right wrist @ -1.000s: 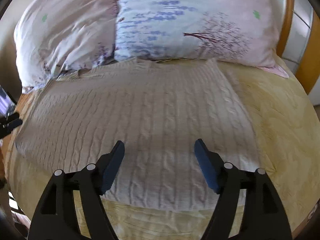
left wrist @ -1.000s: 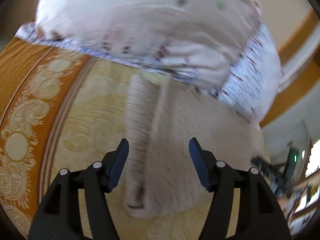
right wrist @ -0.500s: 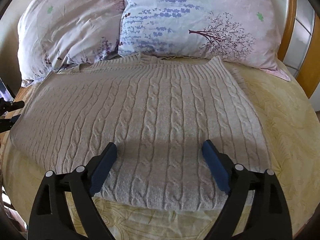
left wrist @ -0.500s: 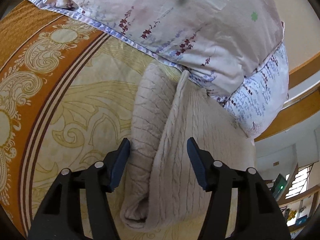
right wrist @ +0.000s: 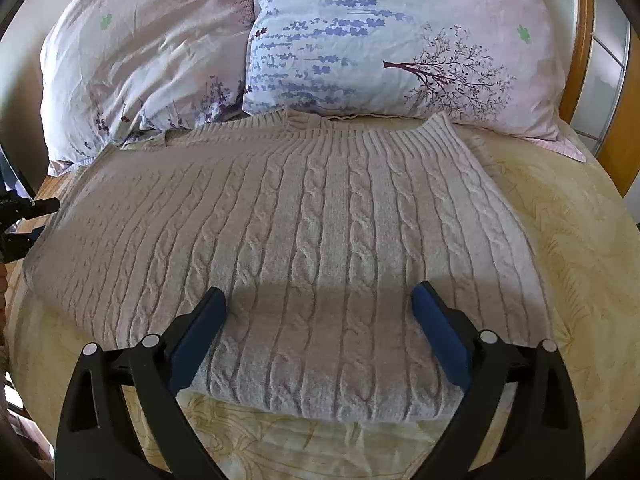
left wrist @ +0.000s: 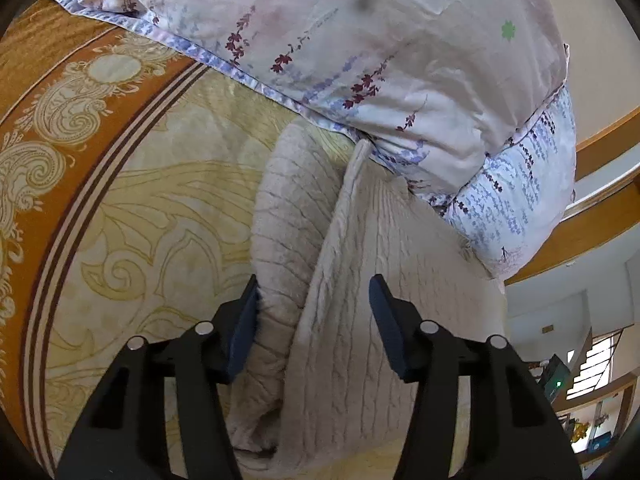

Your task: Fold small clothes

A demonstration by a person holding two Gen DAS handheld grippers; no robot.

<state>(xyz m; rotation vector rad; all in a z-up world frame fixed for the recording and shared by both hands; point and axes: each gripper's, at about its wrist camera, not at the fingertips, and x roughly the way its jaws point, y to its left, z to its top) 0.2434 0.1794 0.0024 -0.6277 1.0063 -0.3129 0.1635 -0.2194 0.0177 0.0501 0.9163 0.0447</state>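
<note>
While 2 pillows (right wrist: 360,40) crowd it, the sweater (right wrist: 304,248) lies flat.

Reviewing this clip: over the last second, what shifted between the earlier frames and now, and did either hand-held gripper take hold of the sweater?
Both moved in on the sweater. The left hand-held gripper closed on its folded side edge and now straddles it; the right hand-held gripper advanced over the near hem. Neither has grasped; both are open. The sweater, the pillows and the bedspread stayed put.

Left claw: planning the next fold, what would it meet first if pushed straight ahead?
Most likely the folded side of the knit sweater, already lying between the open left claw fingers; beyond it, the floral pillow. Depth is uncertain.
</note>
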